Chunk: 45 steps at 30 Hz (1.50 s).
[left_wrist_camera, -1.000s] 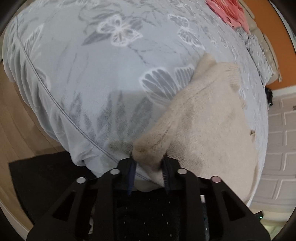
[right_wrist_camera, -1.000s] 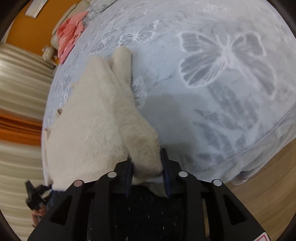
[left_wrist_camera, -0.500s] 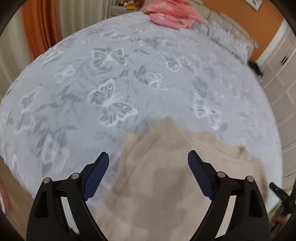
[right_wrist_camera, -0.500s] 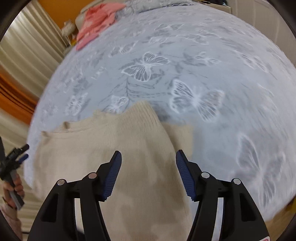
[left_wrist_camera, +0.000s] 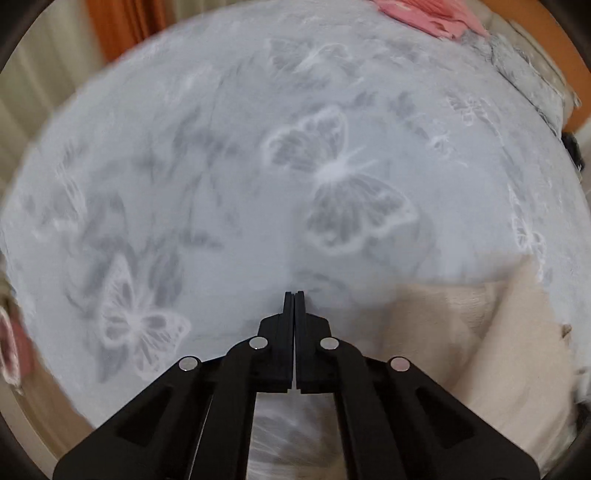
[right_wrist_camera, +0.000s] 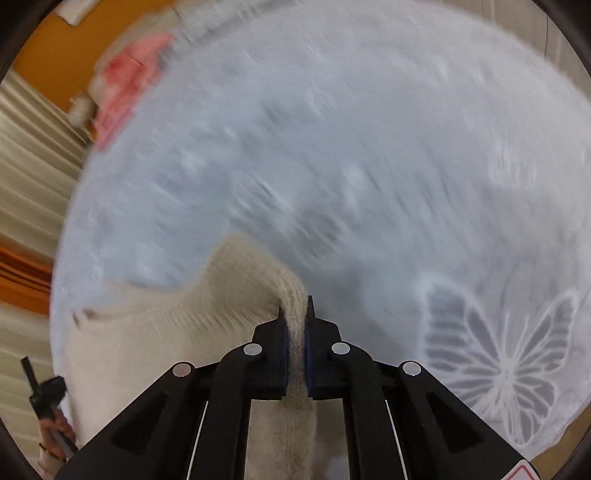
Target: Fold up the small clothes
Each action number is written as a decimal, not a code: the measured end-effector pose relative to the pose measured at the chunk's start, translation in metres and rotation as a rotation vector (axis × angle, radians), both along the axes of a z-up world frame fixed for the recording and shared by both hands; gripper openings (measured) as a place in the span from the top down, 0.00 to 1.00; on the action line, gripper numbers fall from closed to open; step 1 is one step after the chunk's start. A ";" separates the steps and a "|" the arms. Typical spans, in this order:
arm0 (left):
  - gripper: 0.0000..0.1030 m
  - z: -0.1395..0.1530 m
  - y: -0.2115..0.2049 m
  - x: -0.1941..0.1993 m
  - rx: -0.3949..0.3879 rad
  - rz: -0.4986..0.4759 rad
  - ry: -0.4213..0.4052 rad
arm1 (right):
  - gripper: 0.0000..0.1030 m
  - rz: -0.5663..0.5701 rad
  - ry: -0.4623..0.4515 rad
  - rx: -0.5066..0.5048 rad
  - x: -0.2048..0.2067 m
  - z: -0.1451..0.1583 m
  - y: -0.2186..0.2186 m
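A beige knit sweater (right_wrist_camera: 155, 332) lies on a grey bedspread with butterfly print (right_wrist_camera: 369, 147). My right gripper (right_wrist_camera: 294, 306) is shut on a fold of the sweater's edge, with knit fabric pinched between its blue pads. In the left wrist view the sweater (left_wrist_camera: 480, 343) lies at the lower right. My left gripper (left_wrist_camera: 294, 295) is shut and empty, its tips over bare bedspread (left_wrist_camera: 258, 166) just left of the sweater. Both views are blurred by motion.
Pink clothes (left_wrist_camera: 424, 14) lie at the far end of the bed, also in the right wrist view (right_wrist_camera: 125, 88). Curtains (right_wrist_camera: 29, 177) hang at the left of the right wrist view. Wood floor shows past the bed's near corner (right_wrist_camera: 565, 439).
Both grippers were open above the sweater half a second ago. Now both are shut: the right has pinched the sweater's edge, the left has closed on nothing and shifted left over the bedspread.
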<state>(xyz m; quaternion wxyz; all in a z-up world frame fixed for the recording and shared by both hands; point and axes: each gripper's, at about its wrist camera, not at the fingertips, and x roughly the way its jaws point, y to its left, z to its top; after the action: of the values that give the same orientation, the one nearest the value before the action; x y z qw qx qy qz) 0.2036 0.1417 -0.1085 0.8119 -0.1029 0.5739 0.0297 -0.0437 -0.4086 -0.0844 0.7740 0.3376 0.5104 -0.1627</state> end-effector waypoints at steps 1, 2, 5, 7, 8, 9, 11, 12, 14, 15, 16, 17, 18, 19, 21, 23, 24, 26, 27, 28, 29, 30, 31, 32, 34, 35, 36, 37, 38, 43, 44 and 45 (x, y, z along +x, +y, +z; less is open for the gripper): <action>1.00 0.006 0.001 -0.002 -0.012 0.007 -0.010 | 0.91 0.018 -0.005 0.014 -0.001 -0.002 0.003; 0.99 0.019 -0.002 -0.004 -0.053 0.009 -0.037 | 0.88 0.042 -0.025 -0.012 0.000 0.006 0.010; 0.51 0.053 -0.021 -0.008 -0.221 -0.052 -0.127 | 0.85 0.085 -0.059 -0.019 0.008 0.021 0.020; 0.12 0.067 -0.046 -0.001 -0.234 -0.121 -0.136 | 0.85 0.102 -0.058 -0.027 0.013 0.026 0.024; 0.12 0.071 -0.064 0.005 -0.227 -0.169 -0.140 | 0.84 0.106 -0.059 -0.025 0.016 0.028 0.026; 0.12 0.069 -0.080 0.014 -0.218 -0.203 -0.136 | 0.81 0.105 -0.061 -0.019 0.017 0.028 0.026; 0.11 0.053 -0.114 0.032 -0.176 -0.279 -0.075 | 0.75 0.097 -0.060 -0.012 0.019 0.027 0.028; 0.11 0.044 -0.123 0.037 -0.167 -0.297 -0.046 | 0.73 0.090 -0.060 -0.006 0.019 0.026 0.028; 0.36 0.021 -0.140 0.047 -0.182 -0.339 0.019 | 0.72 0.079 -0.060 0.013 0.021 0.023 0.030; 0.52 0.014 -0.143 0.046 -0.200 -0.353 0.035 | 0.72 0.076 -0.059 0.021 0.021 0.022 0.031; 0.78 0.010 -0.144 0.044 -0.209 -0.353 0.044 | 0.72 0.077 -0.055 0.020 0.022 0.023 0.032; 0.88 0.013 -0.140 0.040 -0.240 -0.341 0.026 | 0.72 0.085 -0.058 0.016 0.024 0.024 0.034; 0.89 0.021 -0.132 0.035 -0.278 -0.331 -0.009 | 0.72 0.096 -0.066 0.007 0.025 0.028 0.038; 0.90 0.031 -0.125 0.026 -0.297 -0.329 -0.043 | 0.77 0.105 -0.074 0.001 0.024 0.031 0.039; 0.93 0.061 -0.101 0.005 -0.321 -0.323 -0.135 | 0.91 0.139 -0.126 -0.005 0.023 0.046 0.048; 0.93 0.085 -0.069 -0.011 -0.358 -0.268 -0.188 | 0.91 0.163 -0.185 0.003 0.018 0.064 0.059; 0.93 0.094 -0.052 -0.017 -0.370 -0.238 -0.204 | 0.91 0.176 -0.216 0.007 0.015 0.073 0.065; 0.93 0.101 -0.024 -0.021 -0.366 -0.180 -0.209 | 0.91 0.203 -0.248 -0.005 0.016 0.085 0.075; 0.93 0.099 -0.020 -0.018 -0.354 -0.175 -0.200 | 0.91 0.212 -0.246 -0.020 0.020 0.087 0.079; 0.93 0.090 -0.019 -0.012 -0.322 -0.174 -0.175 | 0.92 0.213 -0.231 -0.033 0.026 0.084 0.080; 0.93 0.082 -0.024 -0.007 -0.306 -0.176 -0.157 | 0.92 0.203 -0.210 -0.038 0.032 0.076 0.079; 0.93 0.069 -0.029 -0.002 -0.284 -0.171 -0.133 | 0.92 0.190 -0.187 -0.039 0.037 0.068 0.076; 0.93 0.056 -0.033 0.000 -0.272 -0.164 -0.104 | 0.92 0.172 -0.150 -0.038 0.043 0.054 0.070; 0.93 0.036 -0.038 0.006 -0.243 -0.151 -0.065 | 0.92 0.149 -0.097 -0.042 0.048 0.035 0.064; 0.93 0.007 -0.036 0.008 -0.218 -0.118 -0.013 | 0.93 0.124 0.007 -0.043 0.057 0.000 0.053; 0.92 0.000 -0.034 0.007 -0.230 -0.099 -0.036 | 0.93 0.112 -0.003 -0.026 0.056 -0.004 0.049; 0.92 0.001 -0.033 0.005 -0.240 -0.094 -0.060 | 0.93 0.094 -0.015 -0.010 0.056 -0.002 0.045; 0.92 0.001 -0.033 0.005 -0.238 -0.094 -0.058 | 0.93 0.089 -0.019 -0.005 0.056 0.001 0.045; 0.91 0.004 -0.033 0.004 -0.229 -0.100 -0.053 | 0.92 0.100 -0.017 -0.004 0.056 0.004 0.047; 0.87 0.043 -0.049 -0.007 -0.133 -0.223 -0.113 | 0.57 0.147 -0.048 -0.012 0.043 0.026 0.060; 0.87 0.045 -0.055 -0.007 -0.114 -0.250 -0.110 | 0.58 0.166 -0.045 -0.014 0.044 0.024 0.064; 0.87 0.043 -0.059 -0.005 -0.108 -0.262 -0.100 | 0.64 0.187 -0.014 -0.033 0.046 0.019 0.069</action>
<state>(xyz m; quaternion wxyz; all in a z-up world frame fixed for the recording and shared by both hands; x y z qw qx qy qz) 0.1983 0.0824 -0.0659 0.8297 -0.0721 0.5420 -0.1127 0.0023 -0.3398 -0.0652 0.7948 0.2768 0.5314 -0.0960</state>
